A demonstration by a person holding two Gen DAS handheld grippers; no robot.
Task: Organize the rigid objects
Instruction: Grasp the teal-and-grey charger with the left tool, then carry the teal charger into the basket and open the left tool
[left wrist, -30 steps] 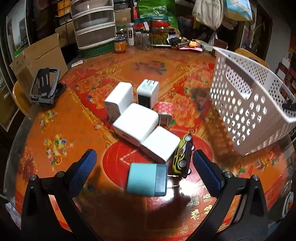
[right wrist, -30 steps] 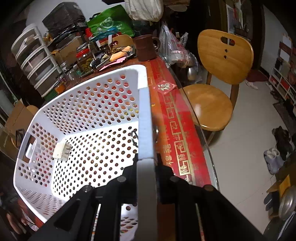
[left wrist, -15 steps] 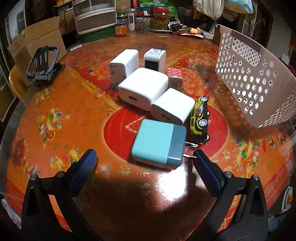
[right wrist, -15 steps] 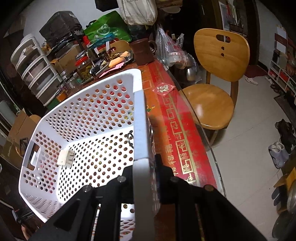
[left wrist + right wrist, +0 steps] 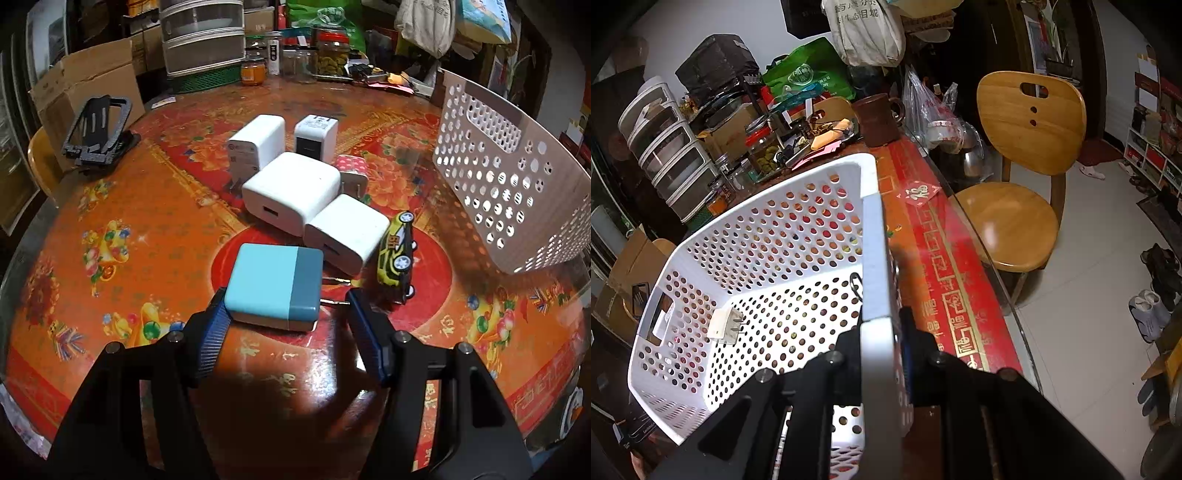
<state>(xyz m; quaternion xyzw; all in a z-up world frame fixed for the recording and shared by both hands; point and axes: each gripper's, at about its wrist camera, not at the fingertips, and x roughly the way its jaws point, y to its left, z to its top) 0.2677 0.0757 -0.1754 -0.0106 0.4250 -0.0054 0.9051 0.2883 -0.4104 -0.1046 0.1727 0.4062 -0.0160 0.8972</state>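
Note:
A teal two-tone charger [image 5: 273, 284] lies on the red patterned table [image 5: 110, 229], between the blue pads of my left gripper [image 5: 287, 299], whose jaws are closing. The left pad is at the charger's corner; the right pad stands clear beside the prongs. Behind it sit several white chargers [image 5: 291, 192], a pink dotted plug [image 5: 351, 166] and a yellow toy car [image 5: 397, 254]. My right gripper [image 5: 882, 332] is shut on the rim of the white perforated basket [image 5: 768, 240], tilting it. A white plug [image 5: 724, 325] lies inside. In the left wrist view the basket [image 5: 509, 184] stands at the right.
A black folding stand [image 5: 98, 129] sits at the table's left edge next to a cardboard box [image 5: 88, 81]. Jars [image 5: 332, 55] and plastic drawers [image 5: 203, 33] line the back. A wooden chair [image 5: 1015, 184] stands beyond the table's glass edge.
My left gripper came down towards the teal charger and its jaws narrowed around it. The right gripper kept its hold on the basket rim; the basket tilted slightly.

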